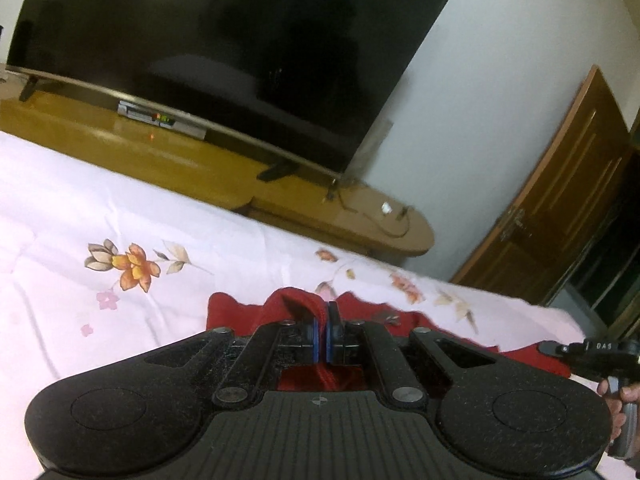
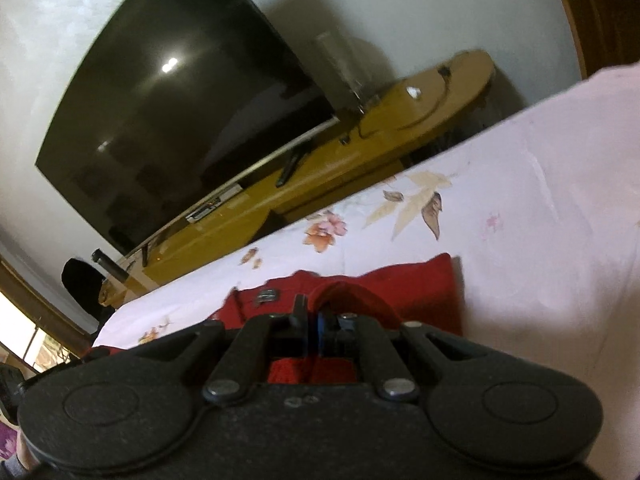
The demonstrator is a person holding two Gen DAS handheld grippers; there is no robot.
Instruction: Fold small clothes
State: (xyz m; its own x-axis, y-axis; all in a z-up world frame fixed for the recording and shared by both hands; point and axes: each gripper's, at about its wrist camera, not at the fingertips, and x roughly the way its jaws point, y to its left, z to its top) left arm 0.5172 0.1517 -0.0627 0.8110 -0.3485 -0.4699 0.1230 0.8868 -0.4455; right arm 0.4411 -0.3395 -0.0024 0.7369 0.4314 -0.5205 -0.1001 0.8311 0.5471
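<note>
Left gripper (image 1: pixel 322 322) clenched on a pinched-up ridge of the red garment (image 1: pixel 372 316), blue pads pressed together with red knit fabric between them. Right gripper (image 2: pixel 310 320) likewise clamped on a raised fold of the same red garment (image 2: pixel 400 292), cloth bunched between the jaws. Garment spread on the pale pink bedsheet (image 1: pixel 120 208) printed with orange flowers, near the bed's far edge; small dark label visible on the cloth in right wrist view. Beyond the bed: dark television (image 1: pixel 224 48) on a low wooden stand (image 1: pixel 344 216), silver set-top box (image 1: pixel 160 118) beneath the screen, brown wooden door (image 1: pixel 560 200) at right.
</note>
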